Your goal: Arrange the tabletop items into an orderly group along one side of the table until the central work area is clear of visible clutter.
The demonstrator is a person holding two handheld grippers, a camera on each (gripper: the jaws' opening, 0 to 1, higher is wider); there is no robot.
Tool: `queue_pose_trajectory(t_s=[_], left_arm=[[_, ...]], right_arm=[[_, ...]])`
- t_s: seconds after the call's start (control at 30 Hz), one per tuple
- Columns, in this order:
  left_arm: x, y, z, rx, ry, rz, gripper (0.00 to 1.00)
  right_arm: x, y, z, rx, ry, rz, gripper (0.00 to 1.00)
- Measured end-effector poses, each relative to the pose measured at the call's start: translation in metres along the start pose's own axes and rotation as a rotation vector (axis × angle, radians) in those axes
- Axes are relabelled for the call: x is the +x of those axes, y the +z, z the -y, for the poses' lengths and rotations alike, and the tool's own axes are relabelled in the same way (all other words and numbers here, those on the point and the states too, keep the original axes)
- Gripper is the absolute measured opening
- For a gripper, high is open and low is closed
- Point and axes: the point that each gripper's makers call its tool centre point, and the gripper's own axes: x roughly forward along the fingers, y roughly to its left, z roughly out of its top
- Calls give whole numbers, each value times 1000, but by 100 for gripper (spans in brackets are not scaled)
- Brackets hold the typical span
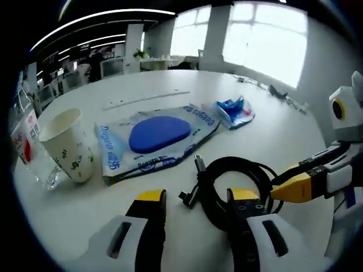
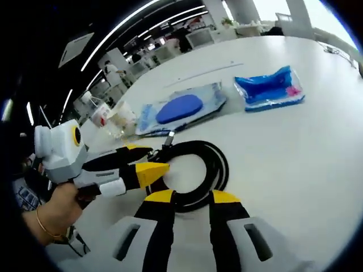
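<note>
The coiled black cable (image 2: 195, 170) lies on the white tabletop (image 2: 295, 153), just ahead of the right tongs (image 2: 191, 196) and the left tongs (image 1: 195, 196) (both wide open, holding nothing). Beyond it lies a blue pouch (image 1: 156, 136).

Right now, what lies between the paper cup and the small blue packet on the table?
The big flat packet with the blue oval lies between the paper cup and the small blue packet, seen in the left gripper view. The black cable coil sits nearer the tongs.

Flat blue-and-white packet (image 1: 153, 141): "Deeper"-like word along its edges, not sure.
Paper cup (image 1: 67, 145): green marks, unreadable.
Bottle label (image 1: 22, 139): red, illegible.
</note>
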Motion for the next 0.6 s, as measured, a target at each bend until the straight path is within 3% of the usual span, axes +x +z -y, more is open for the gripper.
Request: queue_pose_trajectory(t_s=[0.17,0.6], left_arm=[[1,-2,4,-13,-19,-5,30],[-1,3,0,-46,16,7,17]], right_arm=[[3,1,0,28,10,7,13],[2,1,-5,61,49,1,7]])
